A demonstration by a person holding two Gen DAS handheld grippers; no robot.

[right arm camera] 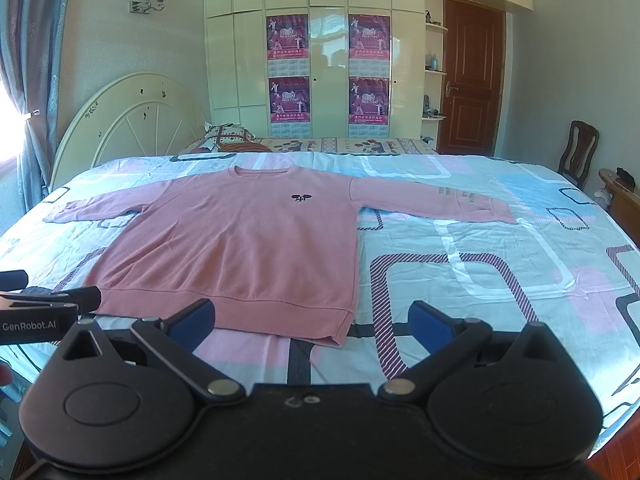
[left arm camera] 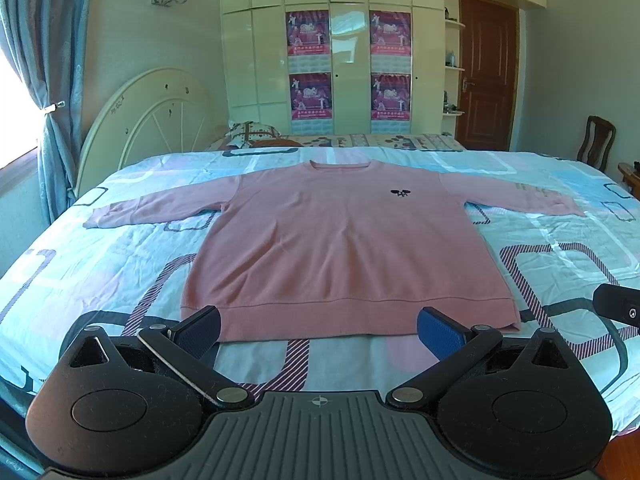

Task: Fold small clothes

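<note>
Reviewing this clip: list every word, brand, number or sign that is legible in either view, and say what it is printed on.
"GenRobot.AI": white lettering on the left tongs' body, seen at the edge of the right wrist view.
Lettering on the pink sweater's sleeve: too blurred to read.
Small dark emblem on the sweater's chest: a motif, with no legible words.
Four posters on the wardrobe: text and calendar grids too small to read.

Daylight pours through the blue curtain [left arm camera: 52, 120] at left. Far off, a cream wardrobe [left arm camera: 332, 48] carries four pink posters, beside a brown door [left arm camera: 488, 76] and a wooden chair [left arm camera: 596, 140] at right.
</note>
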